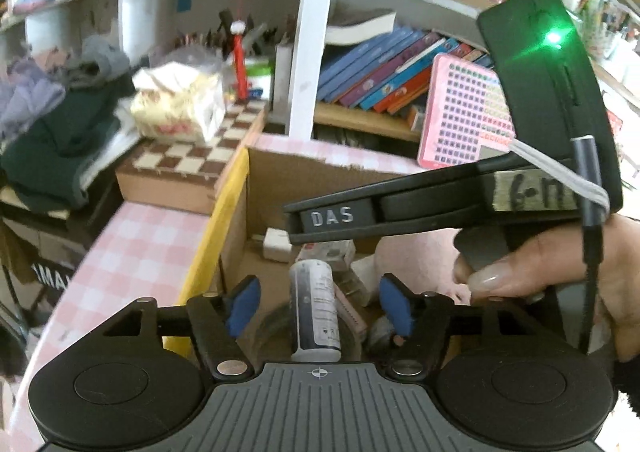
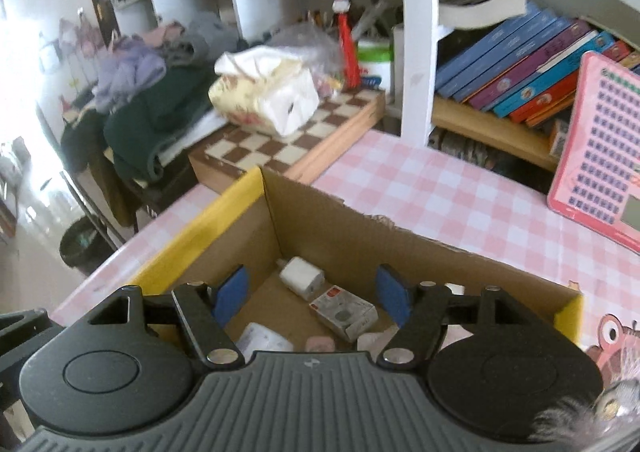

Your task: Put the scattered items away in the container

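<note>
Item: small cylindrical bottle, pale label, dark cap end. Location: between the blue pads of our left hand-held gripper, above the open cardboard box. The pads stand apart with clear gaps on both sides, so we judge the bottle free of them; whether it rests on the box contents we cannot tell.

Handling, as we judge it: light, rigid, smooth-walled, prone to roll or slip. Best taken across the middle of the barrel, pads square to the label.

Other contents, right view: white charger, small printed carton, both ahead of and below our right hand-held gripper.

Pose: left unit aimed forward and down into the box. Right unit crosses above and ahead of it, fingers spread, nothing between them, the bare hand on its grip. Box sits on the pink-checked counter.
</note>
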